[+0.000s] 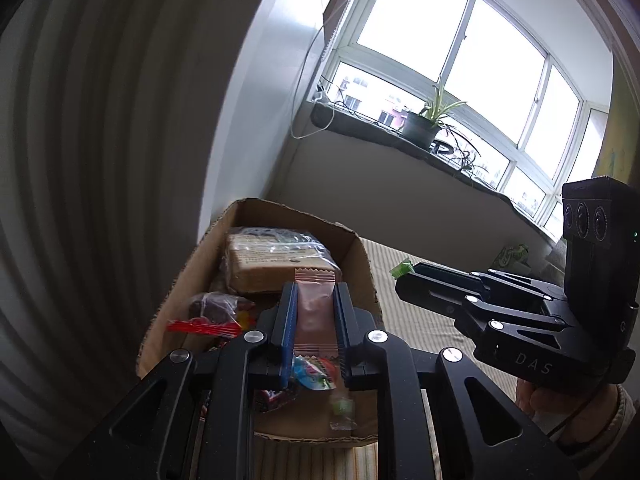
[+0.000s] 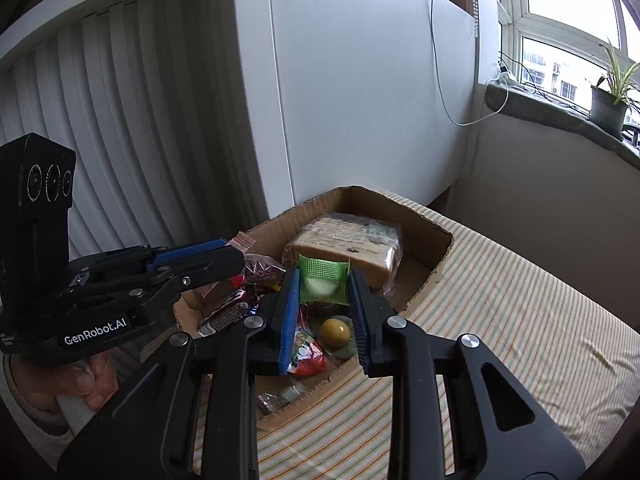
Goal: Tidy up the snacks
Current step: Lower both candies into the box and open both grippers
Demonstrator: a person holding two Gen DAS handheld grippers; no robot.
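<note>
A cardboard box (image 1: 364,264) (image 2: 434,236) stands on a striped cloth and holds several snacks. A wrapped bread loaf (image 1: 276,260) (image 2: 348,244) lies at its far end. My left gripper (image 1: 314,300) is shut on a pink snack packet (image 1: 314,308) above the box; it also shows in the right wrist view (image 2: 236,246) with the packet's end (image 2: 245,242) sticking out. My right gripper (image 2: 324,284) is shut on a green snack packet (image 2: 323,280) above the box; it shows in the left wrist view (image 1: 404,276) with the green packet's tip (image 1: 402,269).
Inside the box lie red-wrapped candies (image 1: 200,325), a yellow round sweet in clear wrap (image 2: 336,330) and a red-green packet (image 2: 306,354). A white ribbed radiator (image 2: 120,128) and white wall panel stand behind. A potted plant (image 1: 424,124) sits on the windowsill.
</note>
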